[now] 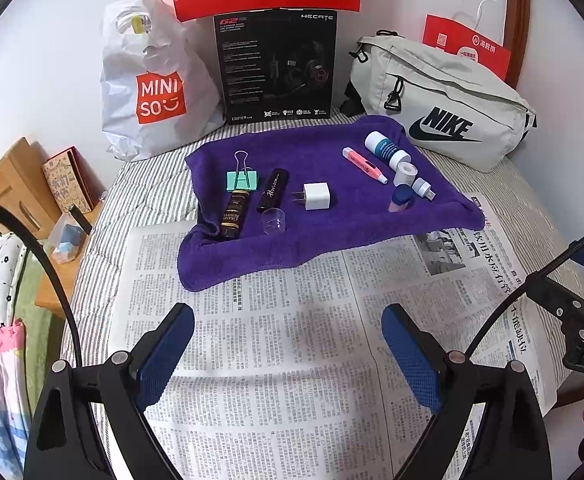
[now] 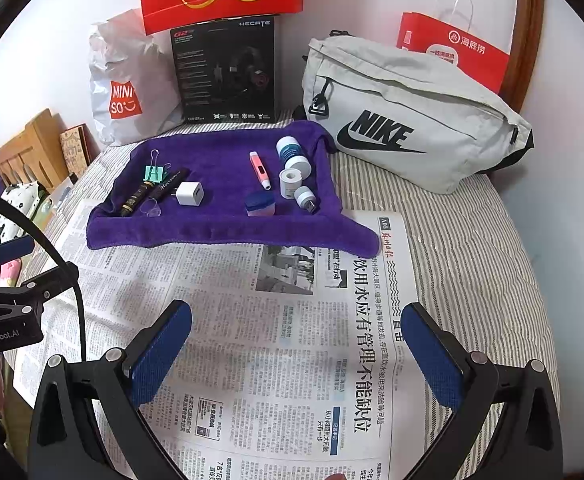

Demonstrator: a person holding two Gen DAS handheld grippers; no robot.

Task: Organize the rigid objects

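Towel (image 1: pixel 323 216) holds perhaps ten small objects.

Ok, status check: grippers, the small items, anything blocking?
Left gripper open, empty. Right gripper open, empty. Small items untouched on purple towel. Only newspaper between.

I see a purple towel (image 1: pixel 331 216), grey-striped bed sheet (image 2: pixel 471 240), mint binder clip (image 1: pixel 242 181), white charger (image 1: pixel 316 196), pink pen (image 1: pixel 365 165), black-printed newspaper (image 1: pixel 292 340), my tools' blue pads (image 1: pixel 164 356).
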